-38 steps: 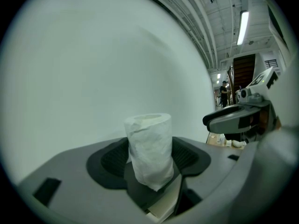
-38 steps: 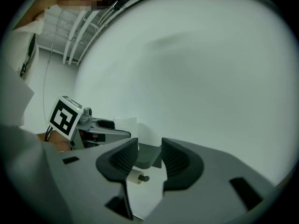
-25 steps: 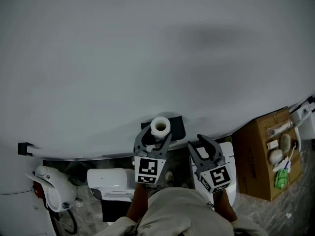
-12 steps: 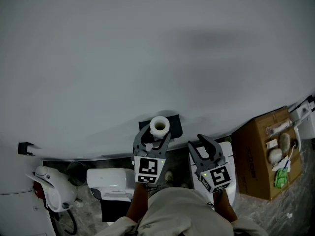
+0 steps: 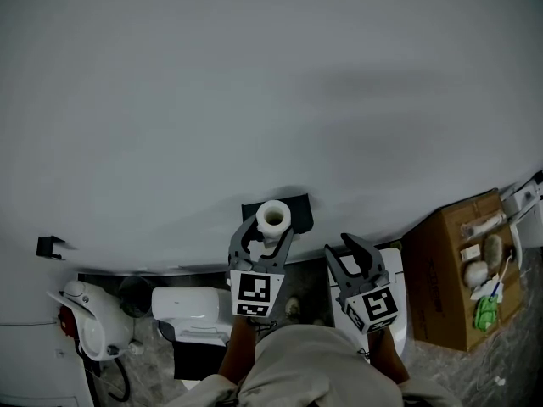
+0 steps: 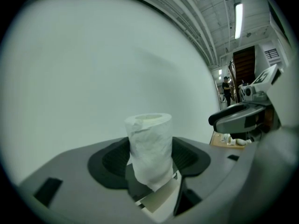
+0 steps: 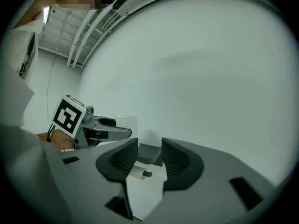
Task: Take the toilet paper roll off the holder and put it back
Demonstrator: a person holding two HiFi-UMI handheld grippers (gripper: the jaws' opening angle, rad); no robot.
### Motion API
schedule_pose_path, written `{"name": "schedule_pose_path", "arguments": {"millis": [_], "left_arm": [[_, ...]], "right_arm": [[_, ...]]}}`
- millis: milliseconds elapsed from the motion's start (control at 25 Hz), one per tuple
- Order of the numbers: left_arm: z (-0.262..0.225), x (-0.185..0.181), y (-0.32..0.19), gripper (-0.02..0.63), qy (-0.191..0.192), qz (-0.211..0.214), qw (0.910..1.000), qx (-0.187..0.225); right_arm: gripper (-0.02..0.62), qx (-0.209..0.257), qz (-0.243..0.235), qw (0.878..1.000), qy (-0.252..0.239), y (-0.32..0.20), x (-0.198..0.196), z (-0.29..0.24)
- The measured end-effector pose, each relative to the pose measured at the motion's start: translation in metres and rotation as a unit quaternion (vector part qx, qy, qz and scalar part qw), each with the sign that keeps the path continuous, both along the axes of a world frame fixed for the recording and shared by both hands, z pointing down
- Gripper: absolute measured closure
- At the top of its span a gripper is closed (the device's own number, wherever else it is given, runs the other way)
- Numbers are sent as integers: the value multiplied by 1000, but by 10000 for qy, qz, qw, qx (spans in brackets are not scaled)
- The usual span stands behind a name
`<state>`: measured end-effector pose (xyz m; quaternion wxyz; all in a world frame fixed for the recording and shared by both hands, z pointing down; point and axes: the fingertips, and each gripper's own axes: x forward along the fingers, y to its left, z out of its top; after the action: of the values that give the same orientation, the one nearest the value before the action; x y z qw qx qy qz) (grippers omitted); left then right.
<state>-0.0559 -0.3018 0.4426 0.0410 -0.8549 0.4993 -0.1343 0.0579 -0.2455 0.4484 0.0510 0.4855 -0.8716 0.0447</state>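
Left gripper point(image 5: 268, 237): jaws clamped on the white toilet paper roll point(image 6: 149, 148). The roll is upright with its hollow core facing up. It sits just in front of the black wall-mounted holder point(image 5: 301, 210), off the holder's rod.

Right gripper point(image 5: 353, 257): jaws apart with nothing between them, just right of the holder and lower. The holder's bare pale rod with a dark end cap point(image 7: 140, 172) is visible beyond those jaws.

Brown cardboard box point(image 5: 454, 274): well to the right of the holder.

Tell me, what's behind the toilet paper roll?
Behind the toilet paper roll, which the left gripper holds, a black holder shows against the plain wall. The roll covers the holder's middle in the head view, so that part can't be seen.
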Motion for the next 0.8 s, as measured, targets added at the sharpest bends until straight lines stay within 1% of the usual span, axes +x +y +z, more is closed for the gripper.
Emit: {"name": "schedule_pose_path", "arguments": {"millis": [400, 800], "left_arm": [[-9, 4, 28, 322, -44, -144, 9998, 114], [-10, 3, 79, 322, -43, -350, 9992, 173]], "right_arm": [[440, 42, -128, 9999, -59, 23, 8, -3], [440, 103, -369, 9992, -123, 55, 14, -3]]}}
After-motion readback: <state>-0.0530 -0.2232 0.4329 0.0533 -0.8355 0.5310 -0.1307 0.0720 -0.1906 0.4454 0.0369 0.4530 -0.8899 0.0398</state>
